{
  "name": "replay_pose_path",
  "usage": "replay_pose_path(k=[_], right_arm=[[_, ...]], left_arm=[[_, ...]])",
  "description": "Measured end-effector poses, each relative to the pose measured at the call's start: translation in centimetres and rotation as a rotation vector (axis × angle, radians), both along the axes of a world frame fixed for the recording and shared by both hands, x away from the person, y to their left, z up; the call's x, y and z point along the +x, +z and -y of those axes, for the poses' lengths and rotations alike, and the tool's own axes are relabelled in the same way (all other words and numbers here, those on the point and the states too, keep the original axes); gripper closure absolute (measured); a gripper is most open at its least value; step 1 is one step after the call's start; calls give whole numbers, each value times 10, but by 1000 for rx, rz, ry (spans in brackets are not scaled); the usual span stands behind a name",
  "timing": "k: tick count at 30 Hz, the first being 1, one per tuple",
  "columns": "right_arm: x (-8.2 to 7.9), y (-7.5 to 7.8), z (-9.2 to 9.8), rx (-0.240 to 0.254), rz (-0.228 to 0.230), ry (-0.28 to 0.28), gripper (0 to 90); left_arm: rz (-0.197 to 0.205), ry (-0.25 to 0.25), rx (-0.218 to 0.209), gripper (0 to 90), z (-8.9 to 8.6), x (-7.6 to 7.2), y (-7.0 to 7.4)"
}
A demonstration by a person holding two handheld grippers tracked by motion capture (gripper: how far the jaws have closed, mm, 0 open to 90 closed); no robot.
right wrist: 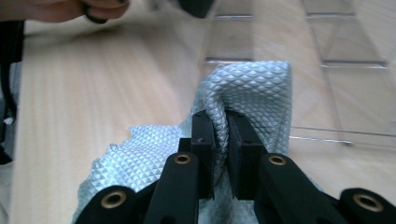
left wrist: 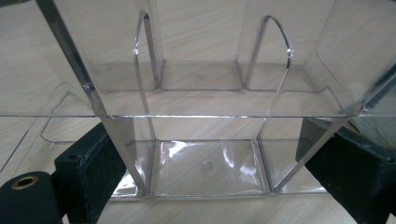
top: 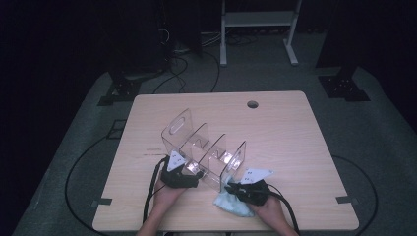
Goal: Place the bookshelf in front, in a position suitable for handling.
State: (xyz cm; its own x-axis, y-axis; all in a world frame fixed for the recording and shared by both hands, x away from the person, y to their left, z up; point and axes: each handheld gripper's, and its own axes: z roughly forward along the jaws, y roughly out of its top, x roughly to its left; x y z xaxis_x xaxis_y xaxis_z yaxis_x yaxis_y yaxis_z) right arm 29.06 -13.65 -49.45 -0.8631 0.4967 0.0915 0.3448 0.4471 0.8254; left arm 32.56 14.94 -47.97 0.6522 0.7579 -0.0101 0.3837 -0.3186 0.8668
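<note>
L gripper steadies organiser, R wipes w/ cloth

L gripper [top: 183, 169] jaws clamped across clear acrylic divided organiser [top: 204, 147] at table centre; R gripper [right wrist: 222, 135] jaws pinched tight on light-blue textured microfibre cloth [right wrist: 247, 93], pressed vs organiser's near end wall, wooden table [top: 290, 147].

On the table [top: 295, 147] the organizer [top: 204, 147] stood left of centre, running from the middle toward the near edge, with its compartments [left wrist: 205, 163] in a row. The left gripper [top: 179, 172] sat at the organizer's near left end, one jaw on either side of its end compartment. The cloth [top: 231, 204] lay on the table just right of the near end, touching its wall, with the right gripper [top: 236, 189] on it, a fold between the jaws.
</note>
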Motion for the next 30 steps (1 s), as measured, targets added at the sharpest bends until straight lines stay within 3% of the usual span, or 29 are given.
replay_pose_path(k=[4,9,14,17,24,30], right_arm=[[12,7,8,-34,33,-43,818],[37,5,25,-29,17,-129,816],[55,-1,40,9,-22,-217,817],[55,0,41,13,-31,-214,817],[48,18,41,40,16,-197,817],[52,7,41,31,-23,-194,816]], left_arm=[[-3,6,3,78,0,0,0],[-5,14,-4,78,0,1,0],[-1,14,-6,78,0,1,-1],[-2,13,-5,78,-1,1,-1],[-2,13,-3,78,-1,1,0],[-5,12,2,78,-1,1,0]])
